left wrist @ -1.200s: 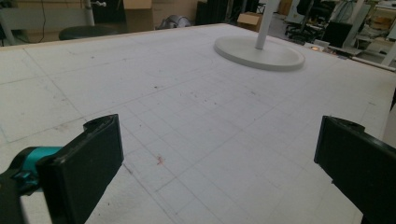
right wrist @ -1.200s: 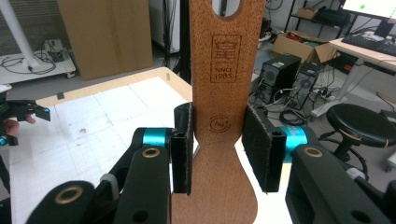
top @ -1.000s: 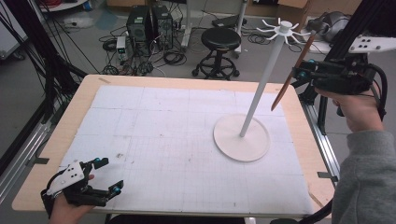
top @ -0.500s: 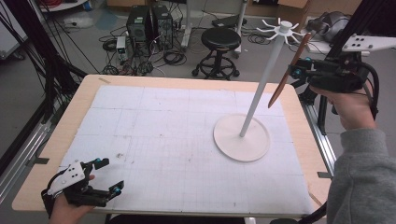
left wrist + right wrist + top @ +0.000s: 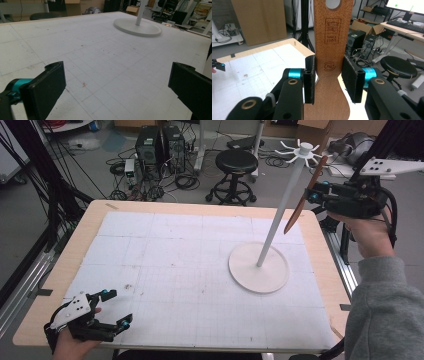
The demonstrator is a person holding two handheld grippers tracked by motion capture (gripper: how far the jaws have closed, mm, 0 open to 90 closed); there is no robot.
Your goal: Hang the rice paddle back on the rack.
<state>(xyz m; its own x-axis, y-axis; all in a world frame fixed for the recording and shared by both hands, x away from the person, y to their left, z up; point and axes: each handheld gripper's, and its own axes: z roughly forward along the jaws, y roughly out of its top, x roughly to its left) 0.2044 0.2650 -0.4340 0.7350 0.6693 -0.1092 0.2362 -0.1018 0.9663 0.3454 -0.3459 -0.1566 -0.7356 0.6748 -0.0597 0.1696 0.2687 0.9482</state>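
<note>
High view: my right jaws (image 5: 320,196) pinched a wooden spatula (image 5: 304,202) beside the rack (image 5: 299,152) top, above the counter (image 5: 165,208); I judged hanging it came next, its hole needing a prong.

Left gripper view: my left jaws (image 5: 117,87) stood spread, empty.

Right gripper view: the spatula (image 5: 331,37) read "SINCE 1983".

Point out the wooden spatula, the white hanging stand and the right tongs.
wooden spatula (image 5: 333,45), right gripper view, on its handle below the hole.
white hanging stand (image 5: 280,215), high view, on its pole.
right tongs (image 5: 329,80), right gripper view, midway between the pads that clamp the spatula.
</note>
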